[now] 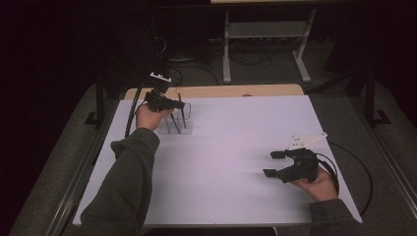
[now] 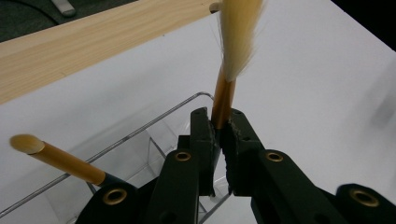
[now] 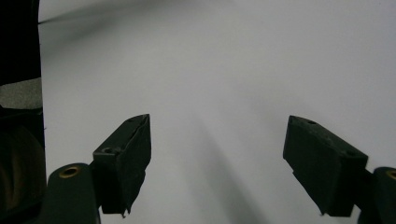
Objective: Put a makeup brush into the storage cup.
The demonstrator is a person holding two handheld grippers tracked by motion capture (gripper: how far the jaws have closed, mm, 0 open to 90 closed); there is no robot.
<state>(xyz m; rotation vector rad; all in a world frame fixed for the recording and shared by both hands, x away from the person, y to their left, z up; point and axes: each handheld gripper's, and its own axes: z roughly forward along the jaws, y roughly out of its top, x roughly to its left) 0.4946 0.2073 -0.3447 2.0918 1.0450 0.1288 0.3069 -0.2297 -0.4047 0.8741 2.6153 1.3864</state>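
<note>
My left gripper (image 2: 218, 119) is shut on the orange-brown handle of a brush (image 2: 223, 95), whose pale bristles point up and away from the jaws. It holds the brush just above a clear plastic holder (image 2: 140, 133). A second brush (image 2: 60, 159) leans in that holder, rounded handle end up. From above, the left gripper (image 1: 181, 104) hovers over the holder (image 1: 189, 129) at the table's far left. My right gripper (image 1: 273, 163) stands open and empty above bare white table at the near right, its jaws (image 3: 217, 149) wide apart.
A white sheet (image 1: 231, 147) covers the table, and a light wooden strip (image 1: 221, 91) runs along its far edge. Beyond it the floor is dark, with a metal frame (image 1: 265, 44) and cables. A cable trails from the right gripper off the table's right side.
</note>
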